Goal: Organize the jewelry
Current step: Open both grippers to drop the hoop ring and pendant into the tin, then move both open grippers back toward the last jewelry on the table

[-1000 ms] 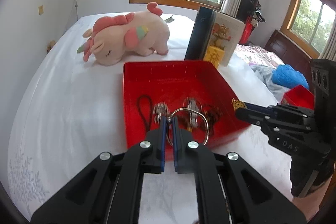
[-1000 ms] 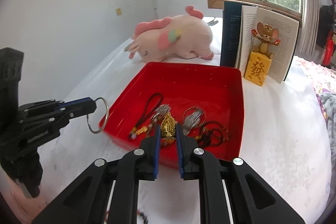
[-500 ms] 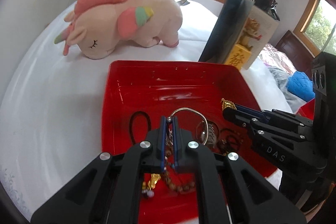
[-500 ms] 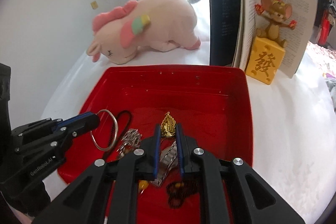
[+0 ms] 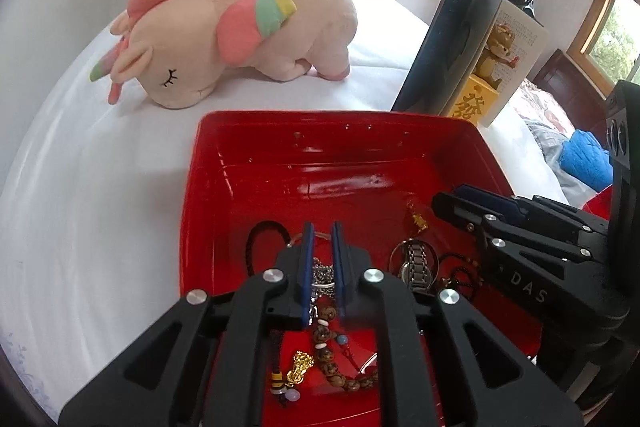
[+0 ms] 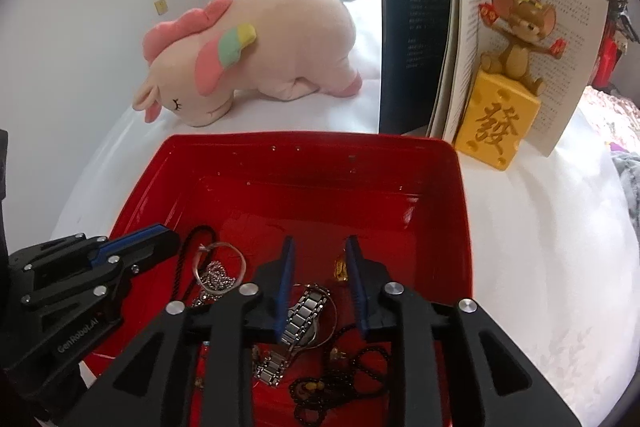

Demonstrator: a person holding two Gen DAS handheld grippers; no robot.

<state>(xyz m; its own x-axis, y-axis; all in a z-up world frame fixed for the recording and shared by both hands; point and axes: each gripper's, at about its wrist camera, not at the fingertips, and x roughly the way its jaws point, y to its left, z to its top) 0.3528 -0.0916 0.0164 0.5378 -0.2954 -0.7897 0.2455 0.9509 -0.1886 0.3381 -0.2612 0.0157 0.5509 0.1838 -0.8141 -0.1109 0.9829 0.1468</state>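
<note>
Red plastic tray (image 6: 456, 227) on the white bed (image 5: 100, 195), holding all the jewelry in view: silver bangle (image 6: 218, 263), gold pendant (image 6: 341, 267), steel watch (image 6: 304, 311), dark bead strings (image 6: 344, 367), wooden bead bracelet (image 5: 332, 351). Left gripper (image 5: 320, 239): jaws slightly parted, gripping nothing, the bangle lying loose below. Right gripper (image 6: 318, 251): jaws wide apart, pendant on the tray floor between them. Judged state: both pieces deposited, collection largely done; no loose jewelry shows outside the tray, though the bed is only partly visible.
</note>
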